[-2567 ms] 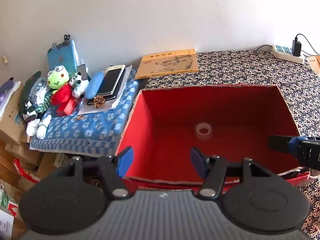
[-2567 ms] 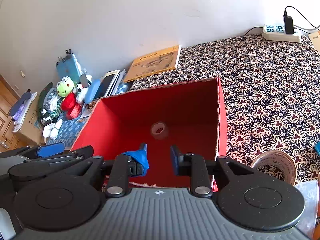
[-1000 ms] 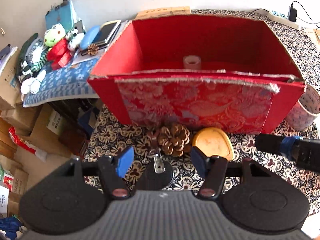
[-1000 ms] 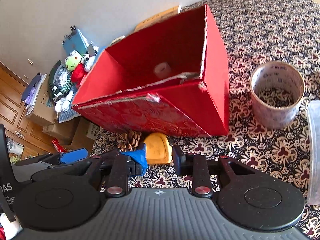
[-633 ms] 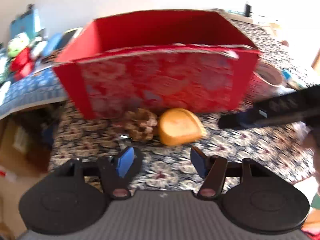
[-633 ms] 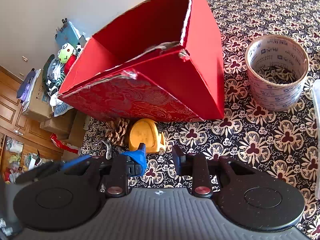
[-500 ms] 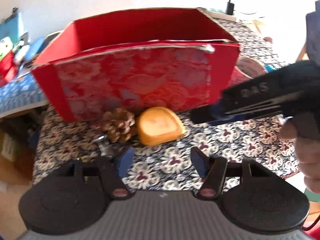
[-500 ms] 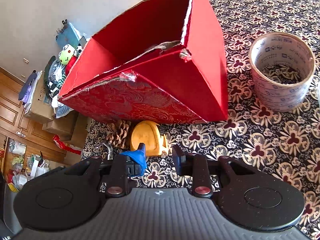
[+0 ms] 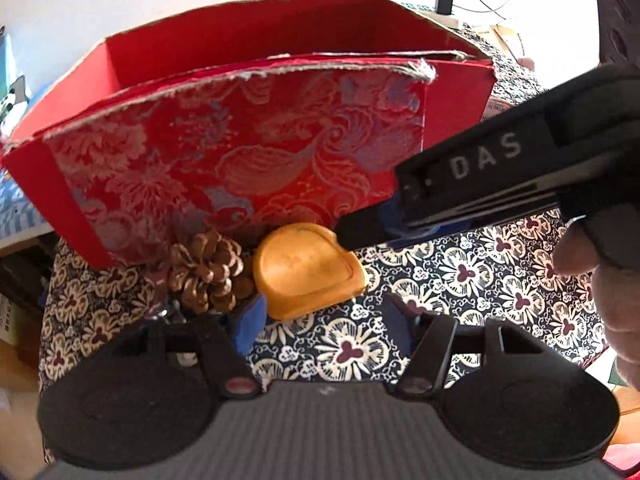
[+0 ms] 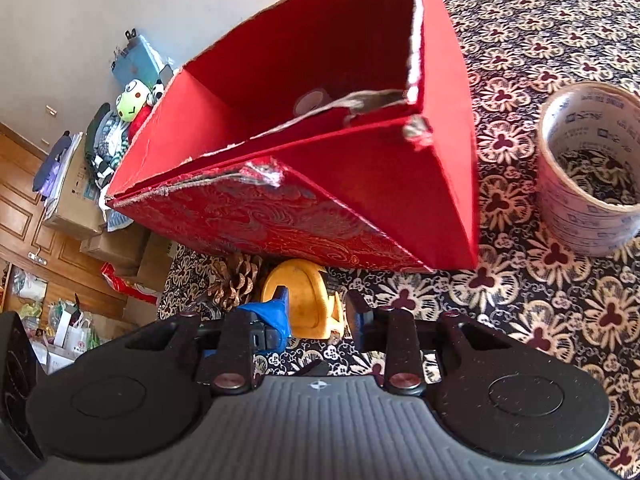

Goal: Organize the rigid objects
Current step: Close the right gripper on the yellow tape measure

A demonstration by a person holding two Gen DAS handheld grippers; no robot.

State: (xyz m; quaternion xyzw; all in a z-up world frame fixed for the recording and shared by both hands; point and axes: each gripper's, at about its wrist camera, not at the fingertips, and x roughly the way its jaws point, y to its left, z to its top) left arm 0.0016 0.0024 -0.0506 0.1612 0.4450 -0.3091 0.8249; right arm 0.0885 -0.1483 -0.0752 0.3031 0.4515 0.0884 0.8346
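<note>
The right gripper (image 10: pixel 316 314) is low over the bench (image 10: pixel 560 320), its fingers set narrowly apart on either side of the near end of the orange tape measure (image 10: pixel 302 300), with nothing gripped yet. In the left wrist view the tape measure (image 9: pixel 306 276) lies flat on the patterned cloth just in front of the red box (image 9: pixel 240 152), touching a pine cone (image 9: pixel 208 270) on its left. The left gripper (image 9: pixel 324 320) waits near it with fingers wide and empty.

The step in hand looks like picking up the tape measure to put it in the box. To do it well, the right fingers should slide further along until they span the flat sides of the casing at its thickest part, not just the near edge, since the smooth rounded plastic could squirt out of a tip pinch. The gap is only slightly wider than the casing, so keep it centred to avoid one finger riding up on top. Close firmly, lift straight up clear of the pine cone, then carry it over the frayed front wall

A small tape roll (image 10: pixel 312 100) lies inside the box, and a large roll of packing tape (image 10: pixel 588 160) stands to its right
</note>
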